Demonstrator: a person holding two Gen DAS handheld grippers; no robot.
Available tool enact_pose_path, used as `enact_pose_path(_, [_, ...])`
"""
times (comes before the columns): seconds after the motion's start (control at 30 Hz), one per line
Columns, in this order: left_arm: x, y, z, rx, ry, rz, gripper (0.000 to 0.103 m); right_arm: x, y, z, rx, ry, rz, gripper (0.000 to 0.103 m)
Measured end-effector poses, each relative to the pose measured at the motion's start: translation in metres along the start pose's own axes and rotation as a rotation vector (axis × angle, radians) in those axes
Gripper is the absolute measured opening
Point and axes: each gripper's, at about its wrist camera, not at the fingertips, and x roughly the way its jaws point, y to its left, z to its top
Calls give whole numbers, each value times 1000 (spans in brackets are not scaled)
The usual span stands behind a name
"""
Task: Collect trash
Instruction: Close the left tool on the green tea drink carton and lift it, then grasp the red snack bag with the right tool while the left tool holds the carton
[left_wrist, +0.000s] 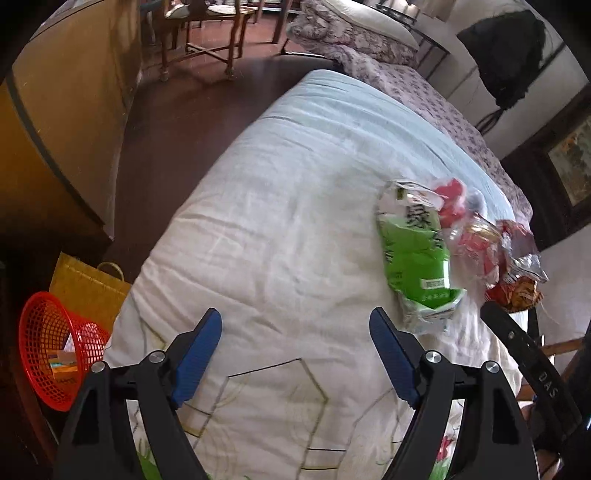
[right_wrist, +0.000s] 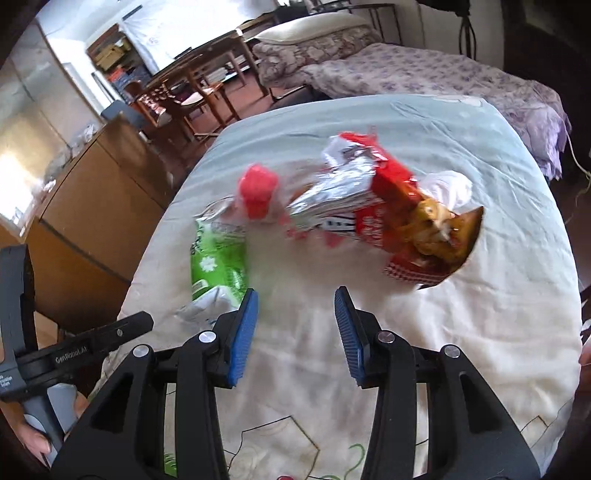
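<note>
On the white quilt lies a heap of trash: a green snack bag (left_wrist: 413, 254) (right_wrist: 218, 262), a clear wrapper with a red top (right_wrist: 258, 188), a red and silver foil bag (right_wrist: 354, 192) and a red bag with a picture of snacks (right_wrist: 424, 229). In the left wrist view the red wrappers (left_wrist: 480, 236) lie just right of the green bag. My left gripper (left_wrist: 295, 321) hovers wide open over bare quilt, left of the green bag. My right gripper (right_wrist: 297, 295) is partly open and holds nothing, just short of the heap, its left finger beside the green bag's lower end.
A red mesh basket (left_wrist: 55, 347) with some items inside stands on the floor left of the bed, next to a yellow bag (left_wrist: 88, 284). A wooden cabinet (left_wrist: 62, 147) flanks that side. A second bed with a floral cover (right_wrist: 424, 70) and wooden chairs (right_wrist: 192, 96) lie beyond.
</note>
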Motion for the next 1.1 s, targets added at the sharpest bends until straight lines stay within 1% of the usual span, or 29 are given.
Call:
enact_pose_path(0.1, [-5, -15, 4, 33, -9, -3, 91, -3, -11, 1, 8, -11, -11, 45])
enact_pose_path(0.13, [-5, -20, 6, 35, -8, -8, 92, -2, -13, 2, 10, -12, -14, 45])
enact_pose_path(0.23, [-3, -37, 17, 21, 6, -21, 93, -3, -17, 3, 18, -9, -20, 45])
enact_pose_path(0.3, [1, -52, 23, 26, 8, -10, 94, -3, -17, 2, 23, -10, -24, 45])
enact_pose_path(0.37, [9, -64, 27, 36, 22, 7, 94, -5, -19, 2, 33, -13, -21, 46])
enact_pose_path(0.53, [35, -86, 31, 25, 83, 18, 94, -9, -23, 2, 54, -5, 12, 51])
enact_pose_path(0.67, [48, -97, 32, 49, 79, 52, 94, -13, -22, 2, 49, -15, 4, 57])
enact_pose_path(0.7, [52, -99, 32, 61, 82, 59, 93, -14, -22, 1, 55, -9, 13, 57])
enact_pose_path(0.77, [58, -103, 31, 89, 94, 74, 85, -14, -24, 2, 64, 3, 32, 58])
enact_pose_path(0.8, [61, -105, 31, 106, 93, 95, 78, -14, -24, 2, 63, 2, 30, 58])
enact_pose_path(0.83, [62, -106, 30, 115, 86, 111, 74, -14, -24, 2, 61, 0, 27, 58])
enact_pose_path(0.87, [62, -106, 29, 119, 78, 117, 73, -14, -23, 2, 60, -1, 25, 58])
enact_pose_path(0.93, [60, -105, 29, 129, 64, 117, 61, -14, -24, 1, 59, 0, 20, 58])
enact_pose_path(1.0, [56, -102, 27, 147, 53, 107, 53, -13, -24, 0, 59, 2, 14, 58])
enact_pose_path(1.1, [49, -91, 22, 144, 69, 67, 53, -15, -23, -2, 51, -3, -5, 58])
